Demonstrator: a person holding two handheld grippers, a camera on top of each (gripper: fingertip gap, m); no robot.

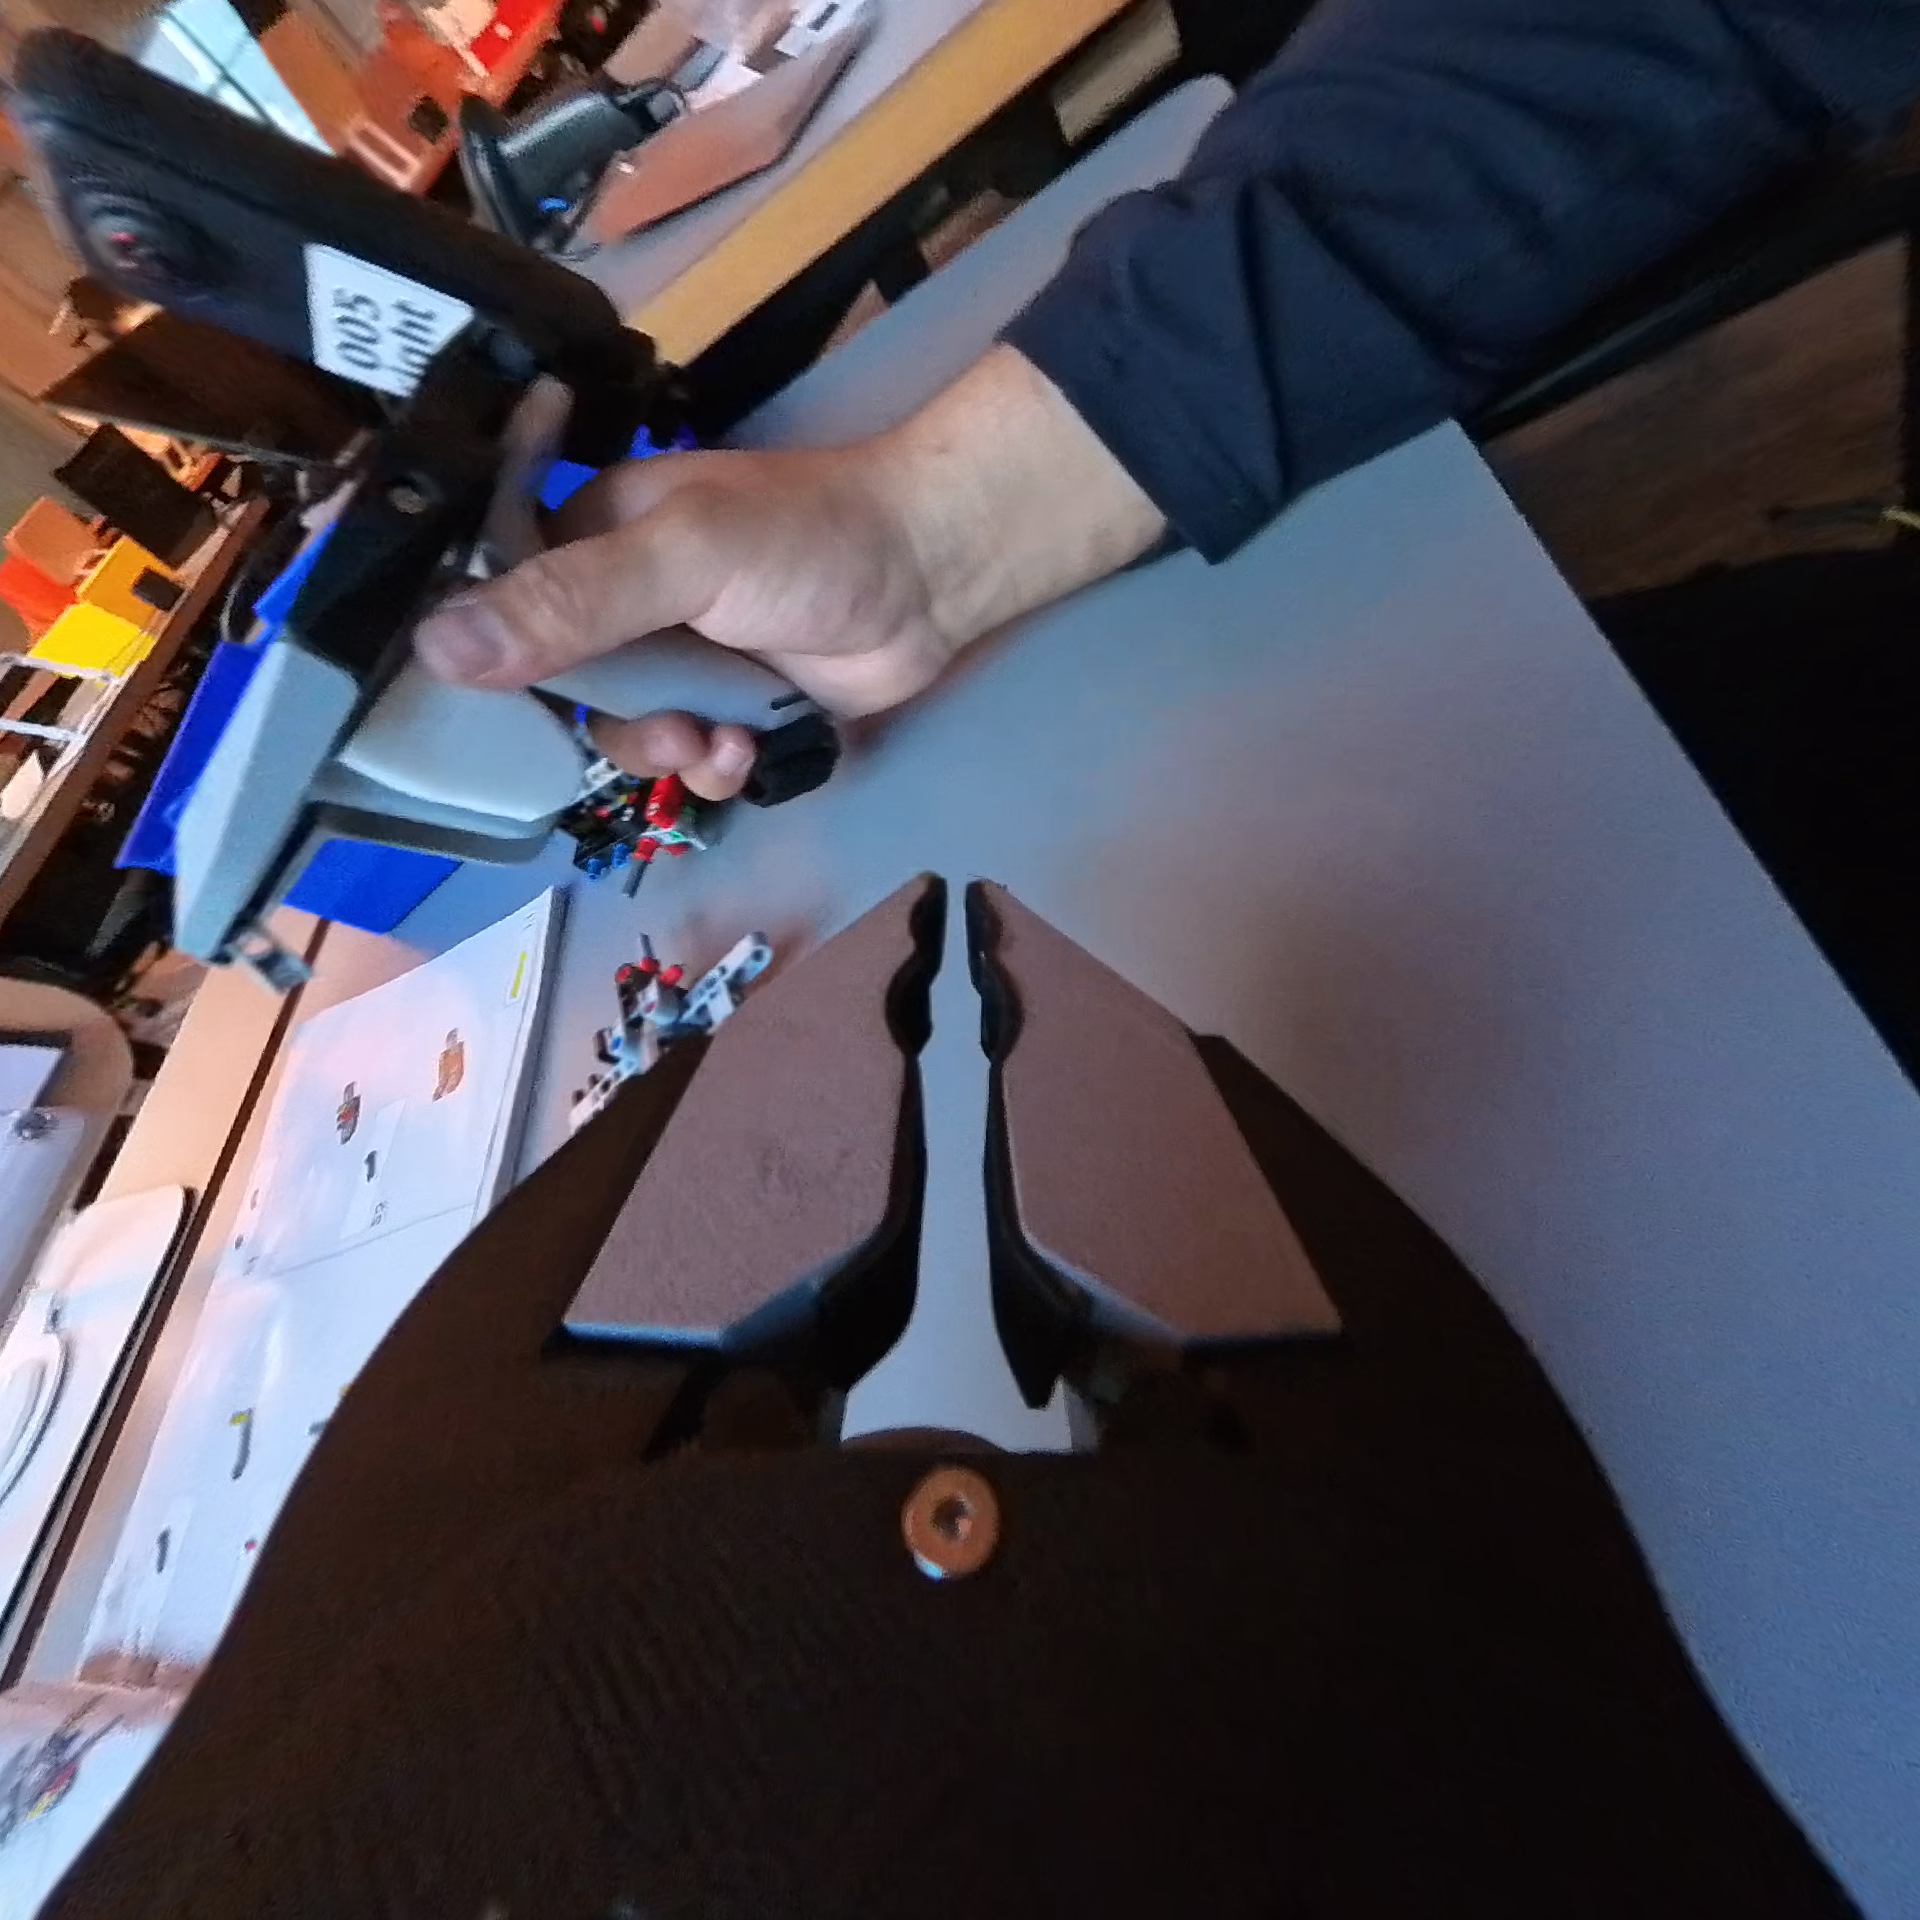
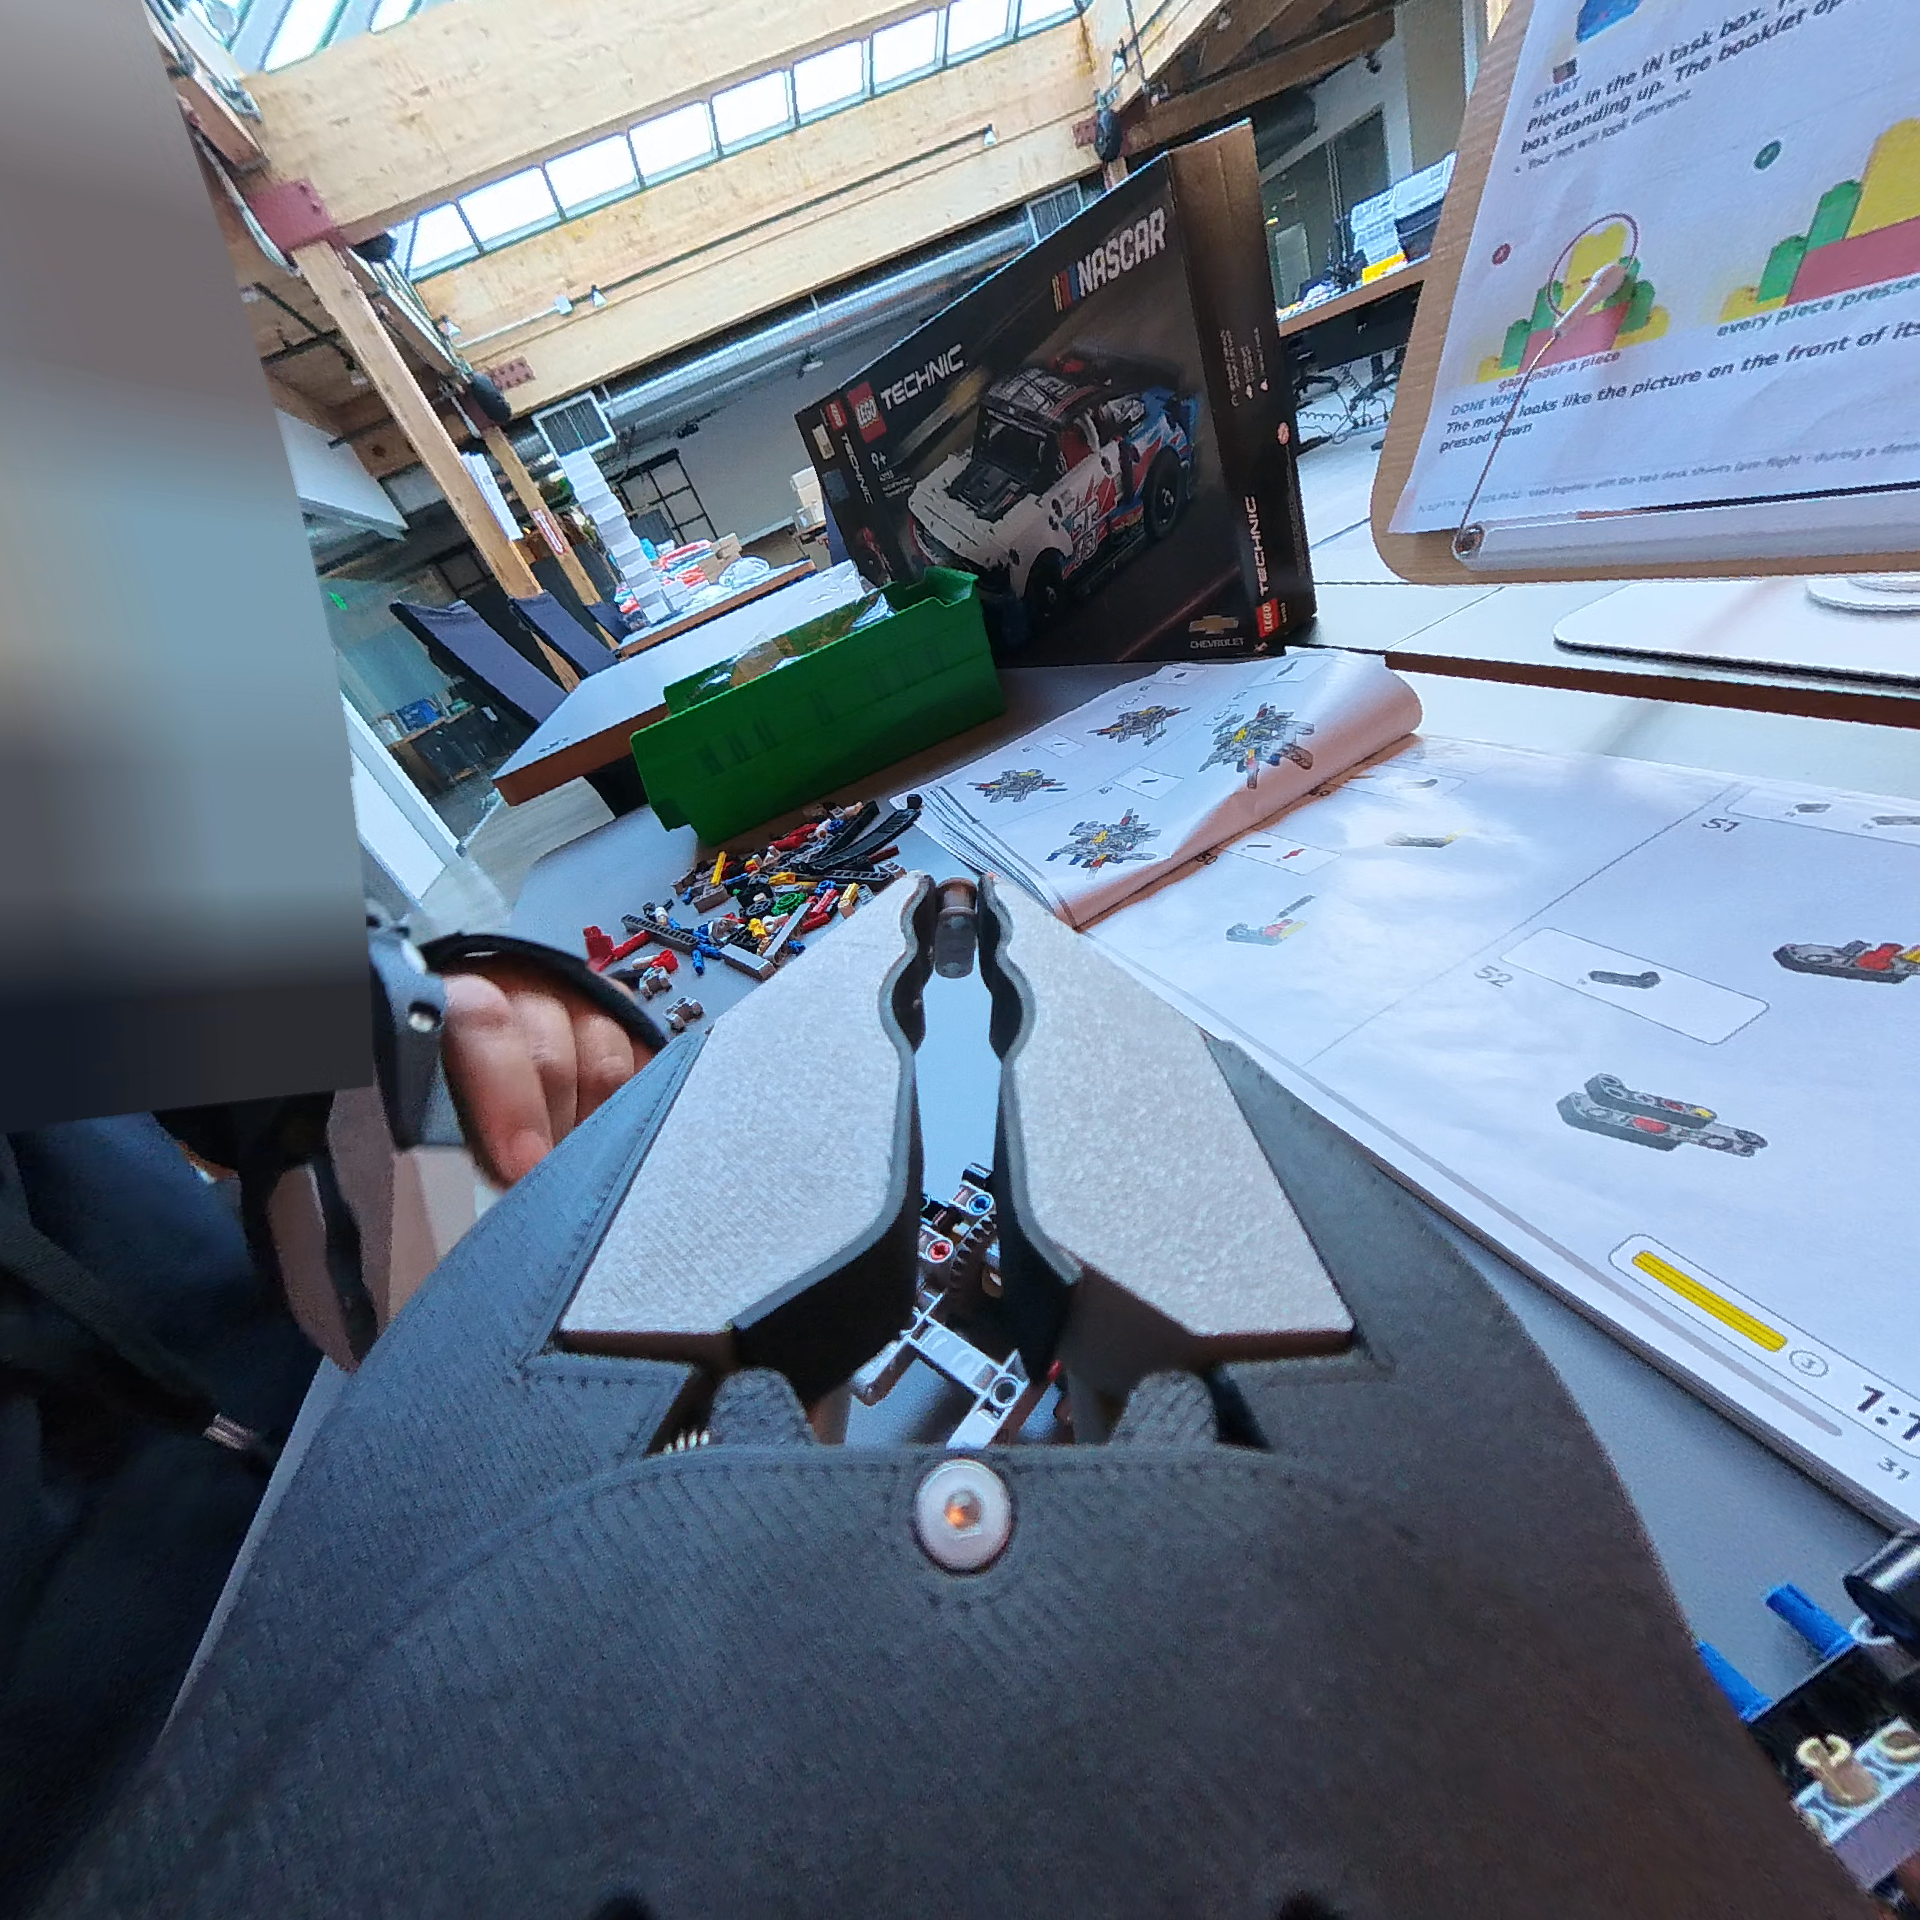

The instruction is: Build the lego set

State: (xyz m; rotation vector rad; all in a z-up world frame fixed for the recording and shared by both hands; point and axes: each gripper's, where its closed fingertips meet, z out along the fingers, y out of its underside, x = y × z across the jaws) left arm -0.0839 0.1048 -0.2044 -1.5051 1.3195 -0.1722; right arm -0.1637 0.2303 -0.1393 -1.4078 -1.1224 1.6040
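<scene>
So the right gripper was pinching a small grey-brown peg right at its tips, pads pressed on both sides, up over the grey table. Just past it sat a pile of loose bricks, a green bin behind that, then a dark kit box, with the open instruction booklet off to the side. The left gripper was pretty much pressed together with nothing in it, hovering over bare tabletop, near a small grey-and-red brick assembly. A hand gripped the other gripper's handle.
</scene>
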